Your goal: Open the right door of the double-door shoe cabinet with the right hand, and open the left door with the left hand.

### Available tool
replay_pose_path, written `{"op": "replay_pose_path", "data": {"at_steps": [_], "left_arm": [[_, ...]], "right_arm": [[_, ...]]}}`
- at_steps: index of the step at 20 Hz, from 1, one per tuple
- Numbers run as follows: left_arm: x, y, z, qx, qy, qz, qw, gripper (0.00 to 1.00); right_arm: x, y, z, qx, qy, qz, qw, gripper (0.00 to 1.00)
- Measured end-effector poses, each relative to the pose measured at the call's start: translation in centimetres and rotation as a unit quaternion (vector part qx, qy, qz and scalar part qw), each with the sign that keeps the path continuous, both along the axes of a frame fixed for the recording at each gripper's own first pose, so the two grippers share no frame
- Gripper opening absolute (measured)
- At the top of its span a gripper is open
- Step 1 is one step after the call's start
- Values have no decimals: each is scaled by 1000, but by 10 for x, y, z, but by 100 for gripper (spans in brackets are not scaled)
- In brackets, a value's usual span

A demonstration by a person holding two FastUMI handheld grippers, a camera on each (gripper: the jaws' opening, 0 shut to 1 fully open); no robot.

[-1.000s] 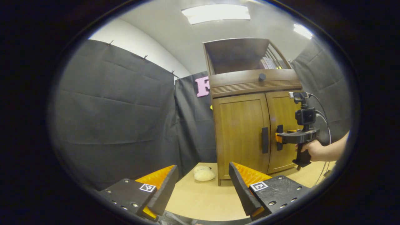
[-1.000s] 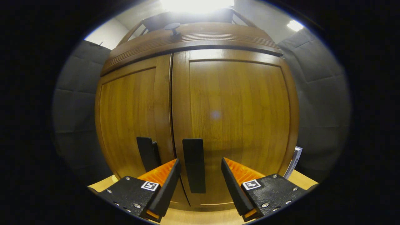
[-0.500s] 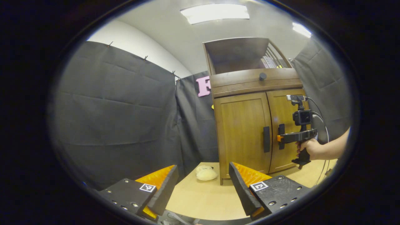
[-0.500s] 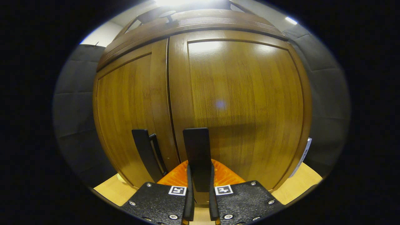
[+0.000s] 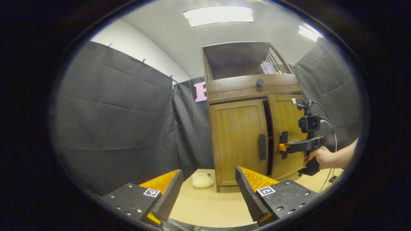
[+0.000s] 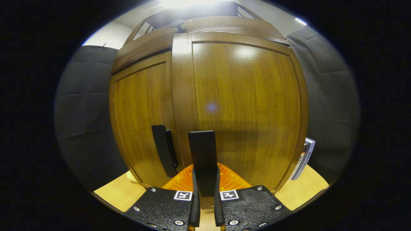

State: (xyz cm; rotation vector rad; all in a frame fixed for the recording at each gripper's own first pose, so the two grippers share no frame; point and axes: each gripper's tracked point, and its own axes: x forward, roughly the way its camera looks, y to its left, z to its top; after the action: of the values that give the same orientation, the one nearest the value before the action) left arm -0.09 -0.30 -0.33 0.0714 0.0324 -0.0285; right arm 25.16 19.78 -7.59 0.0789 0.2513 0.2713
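**Right door cracks open; left door waits**

While the right gripper [image 6: 204, 205] stays clamped on the right door's handle [image 6: 202, 157], both fingers pressing its sides, the right door [image 6: 244, 109] has swung a little off the shoe cabinet [image 5: 250, 89]. A dark gap now shows between the two doors in the left gripper view, where half a second ago they met flush. Judging by that, the first half of the task is underway but far from done.

Left of the cabinet, a pale fluffy thing [image 5: 202, 180] lies on the tabletop [image 5: 205, 205] near its foot. The left door [image 5: 239, 141] is shut, its handle [image 5: 262, 147] untouched. Right of it, the person's hand [image 5: 316, 157] holds the right gripper at the handle.

The left gripper [image 5: 208, 192] hangs well back from the cabinet, jaws wide apart and empty, as before.
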Motion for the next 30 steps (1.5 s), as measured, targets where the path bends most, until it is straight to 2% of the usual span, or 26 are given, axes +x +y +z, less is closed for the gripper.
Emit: {"op": "replay_pose_path", "data": {"at_steps": [2,3,4,5,13,16,17,30], "left_arm": [[-2,-1,1,0,-2,-10,1000,86],[-2,-1,1,-1,-3,-15,1000,86],[-2,-3,0,-2,-4,-20,1000,100],[-3,-7,1,-3,-5,-25,1000,86],[3,-18,0,-6,-12,-69,998,86],[4,-24,-3,-12,-13,-85,996,93],[4,-26,-3,-13,-12,-90,996,86],[2,-44,-10,-23,-8,-138,990,86]], "right_arm": [[-12,-5,1,3,2,0,1000,17],[-17,-8,1,3,2,0,1000,16],[-21,-11,1,1,1,1,1000,16],[-26,-15,4,0,0,1,1000,16],[-70,-51,9,-1,2,-10,1000,17],[-80,-65,9,-2,4,-18,1000,17],[-84,-71,10,-1,5,-21,1000,17],[-122,-141,6,-11,5,-64,998,16]]}}
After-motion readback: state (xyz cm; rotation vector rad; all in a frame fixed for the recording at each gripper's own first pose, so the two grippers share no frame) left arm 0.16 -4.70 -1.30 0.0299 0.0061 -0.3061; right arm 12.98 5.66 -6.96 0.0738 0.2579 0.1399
